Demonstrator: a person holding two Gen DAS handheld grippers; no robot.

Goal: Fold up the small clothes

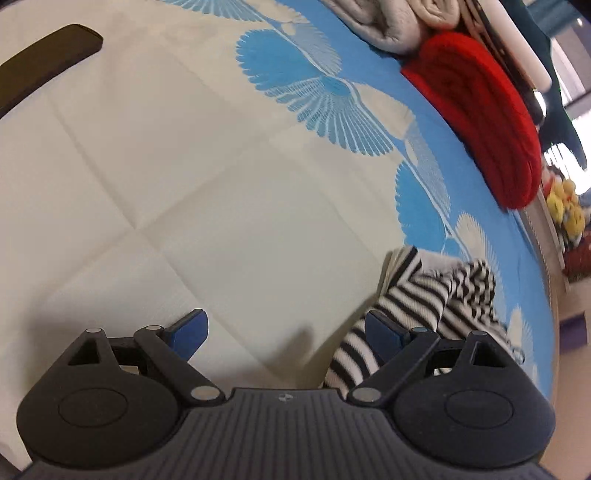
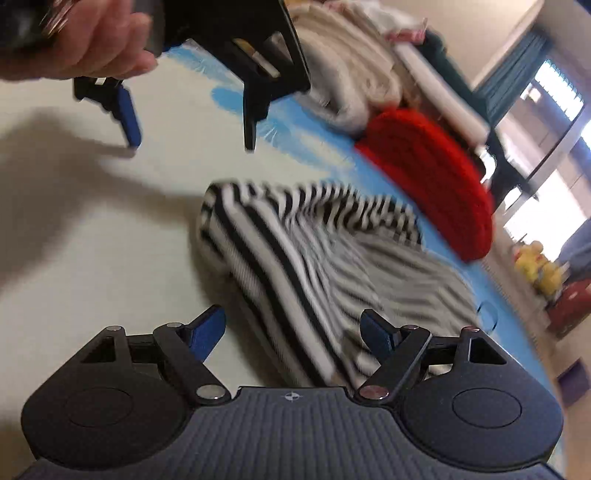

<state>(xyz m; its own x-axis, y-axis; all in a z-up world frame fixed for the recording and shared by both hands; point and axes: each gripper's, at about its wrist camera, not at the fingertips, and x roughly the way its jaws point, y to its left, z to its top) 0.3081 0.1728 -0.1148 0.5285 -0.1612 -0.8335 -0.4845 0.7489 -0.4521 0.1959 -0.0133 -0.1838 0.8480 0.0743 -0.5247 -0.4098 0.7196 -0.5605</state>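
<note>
Nearest in the right wrist view, the right gripper (image 2: 293,328) has its blue-padded jaws spread wide and grips nothing; the black-and-white striped knit garment (image 2: 295,258) lies crumpled on the surface just beyond and partly between the fingertips, blurred, with no pad seen pressing on it. In the left wrist view, the left gripper (image 1: 286,328) is likewise spread wide and empty, over bare cream cloth, with the striped garment (image 1: 424,302) bunched beside and behind its right-hand finger (image 1: 384,328). The same gripper shows in the right wrist view, held by a hand (image 2: 92,40) at the upper left, above the cloth and casting a shadow on it.

The surface is a cream quilted bedspread (image 1: 184,166) with stitched diagonal seams, turning to a blue band printed with white and blue fan-shaped motifs (image 1: 325,96) toward its far edge. A dark curved bar (image 1: 48,55) crosses the upper left corner. Further back on the blue band sits a folded red knit piece (image 1: 480,110), and beyond it a pile of beige folded fabric (image 1: 388,26). Behind these stand teal curtains (image 2: 517,70) and bright windows (image 2: 554,129), with yellow soft toys (image 1: 565,210) at the right
</note>
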